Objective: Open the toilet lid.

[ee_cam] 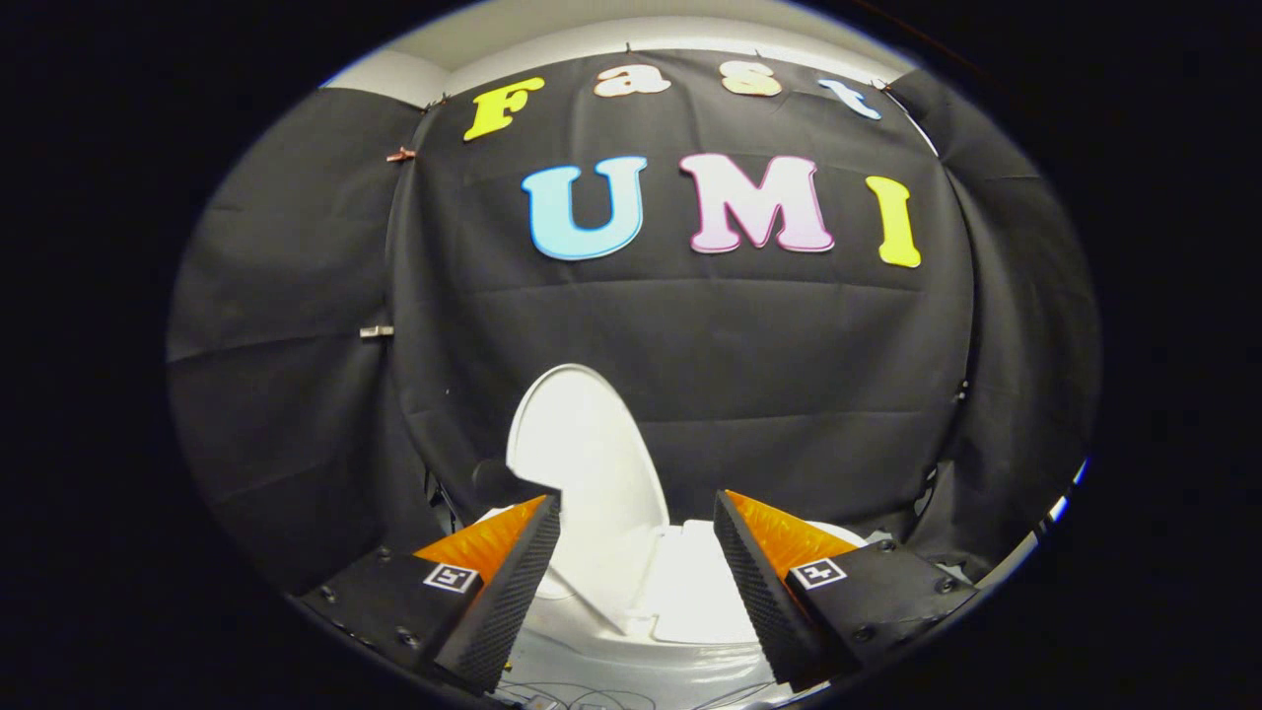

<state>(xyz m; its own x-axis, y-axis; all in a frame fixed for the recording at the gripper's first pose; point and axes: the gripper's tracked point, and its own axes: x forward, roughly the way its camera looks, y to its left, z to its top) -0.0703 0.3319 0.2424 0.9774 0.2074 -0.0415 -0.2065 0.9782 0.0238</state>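
Ahead: toilet lid [582, 463], white, raised upright, far beyond the jaws and left of centre, leaning against the black cloth wall [789, 375]. White toilet body [680, 592] below, between the fingers. Gripper [637, 552]: jaws released wide, holding nothing, touching nothing.

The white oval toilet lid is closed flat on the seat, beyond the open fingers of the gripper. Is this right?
Not quite. In the gripper view the white oval toilet lid stands raised, leaning towards the black cloth wall. The gripper is open, the lid beyond its fingers.
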